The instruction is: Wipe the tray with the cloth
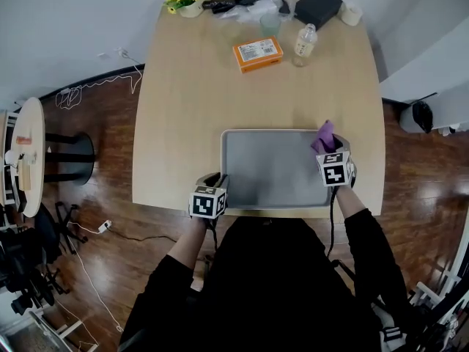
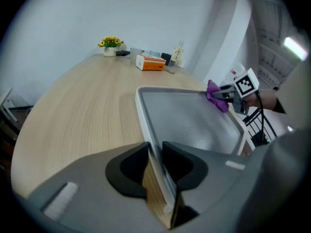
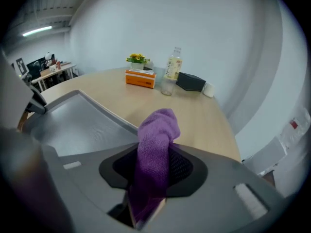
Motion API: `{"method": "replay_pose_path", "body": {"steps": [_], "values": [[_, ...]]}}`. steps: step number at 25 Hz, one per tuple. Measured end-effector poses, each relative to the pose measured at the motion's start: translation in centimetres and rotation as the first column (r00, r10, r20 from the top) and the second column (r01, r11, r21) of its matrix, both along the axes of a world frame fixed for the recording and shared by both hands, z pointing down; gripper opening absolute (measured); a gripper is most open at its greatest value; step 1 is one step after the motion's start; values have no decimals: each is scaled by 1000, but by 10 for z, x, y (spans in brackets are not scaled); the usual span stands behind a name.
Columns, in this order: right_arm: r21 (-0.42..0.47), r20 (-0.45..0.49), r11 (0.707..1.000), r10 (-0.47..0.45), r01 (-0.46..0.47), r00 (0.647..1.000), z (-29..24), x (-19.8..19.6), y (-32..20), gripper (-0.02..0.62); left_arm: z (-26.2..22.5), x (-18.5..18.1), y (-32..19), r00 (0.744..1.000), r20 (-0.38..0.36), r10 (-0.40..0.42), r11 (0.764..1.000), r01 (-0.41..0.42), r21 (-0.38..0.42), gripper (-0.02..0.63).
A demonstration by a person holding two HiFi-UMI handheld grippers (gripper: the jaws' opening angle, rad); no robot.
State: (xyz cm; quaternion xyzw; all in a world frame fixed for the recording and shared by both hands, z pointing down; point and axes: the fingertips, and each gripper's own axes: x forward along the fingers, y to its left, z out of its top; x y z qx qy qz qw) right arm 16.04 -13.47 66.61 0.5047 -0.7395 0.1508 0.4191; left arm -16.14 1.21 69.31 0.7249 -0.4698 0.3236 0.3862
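Left tongs [image 2: 154, 154] are clamped on the near left rim of the grey tray [image 1: 275, 169], which lies at the front edge of the bench [image 1: 183, 101]. Right tongs [image 3: 154, 165] grip the purple cloth [image 3: 156, 132], bunched upright at the tray's far right corner.

Office or lab room: pale wooden meeting table [image 1: 183, 108], dark wood floor [image 1: 110, 127] with loose cables [image 1: 95, 84] at 10 o'clock, round side table [image 1: 29, 152] at 9 o'clock, plain white walls [image 1: 73, 20].
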Motion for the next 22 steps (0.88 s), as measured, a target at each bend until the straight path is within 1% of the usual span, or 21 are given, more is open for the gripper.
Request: {"method": "replay_pose_path", "body": {"steps": [1, 4, 7, 9, 11, 13, 14, 16, 18, 22], "values": [[0, -2, 1000, -27, 27, 1000, 1, -15, 0, 137, 0, 0, 0, 1000, -7, 2, 1000, -2, 2, 72], [11, 40, 997, -80, 80, 996, 3, -72, -2, 138, -1, 3, 0, 999, -38, -2, 1000, 2, -3, 72], [29, 87, 985, -169, 167, 982, 7, -149, 2, 138, 1, 4, 2, 997, -71, -9, 1000, 8, -9, 72], [32, 109, 967, -254, 252, 961, 9, -207, 9, 138, 2, 2, 3, 996, -86, -9, 1000, 8, -8, 74], [24, 133, 943, -332, 332, 934, 9, -258, 17, 138, 3, 2, 4, 996, -92, 5, 1000, -6, -7, 78], [10, 141, 915, -400, 403, 906, 9, -295, 26, 138, 3, 2, 5, 995, -98, 19, 1000, -20, -9, 80], [7, 136, 904, -424, 428, 895, 9, -306, 29, 139, 3, 3, 5, 995, -101, 23, 1000, -24, -10, 81], [6, 127, 896, -442, 445, 888, 10, -314, 32, 138, 2, 3, 5, 994, -102, 29, 999, -30, -12, 81], [7, 128, 894, -446, 449, 886, 10, -314, 31, 138, 2, 1, 4, 995, -99, 33, 999, -34, -11, 83], [10, 112, 879, -475, 477, 873, 10, -311, 33, 140, 2, 0, 4, 994, -104, 29, 999, -31, -15, 84]]}}
